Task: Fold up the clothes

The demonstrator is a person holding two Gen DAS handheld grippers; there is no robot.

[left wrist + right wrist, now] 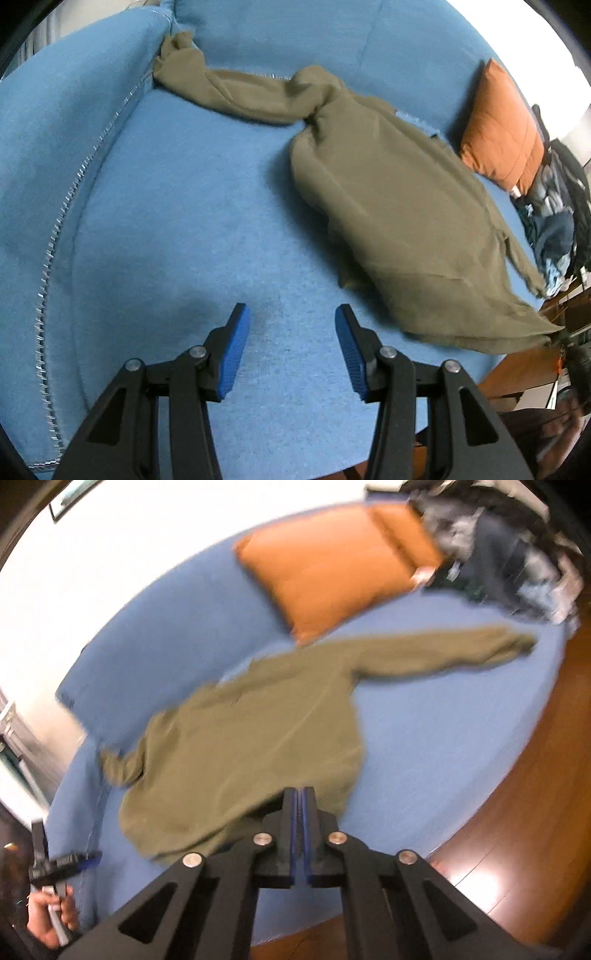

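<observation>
Here the olive sweater lies spread on the blue sofa, soft and limp; the right gripper is clenched at its hem, whether pinching cloth I cannot tell, the left gripper released; best taken by hem or shoulder

I am looking at a wide blue fabric-covered sofa, its seat lying flat beneath both cameras, a zip running along the seam by the left armrest. A long-sleeved olive-green cloth top is lying spread directly on the seat, one sleeve trailing toward the back corner, its hem hanging at the front edge. A rectangular orange fabric cushion is leaning against the backrest just beside the top. A heap of dark crumpled clothes is sitting at the sofa's far end. Brown wooden flooring is showing below the seat's front edge.
</observation>
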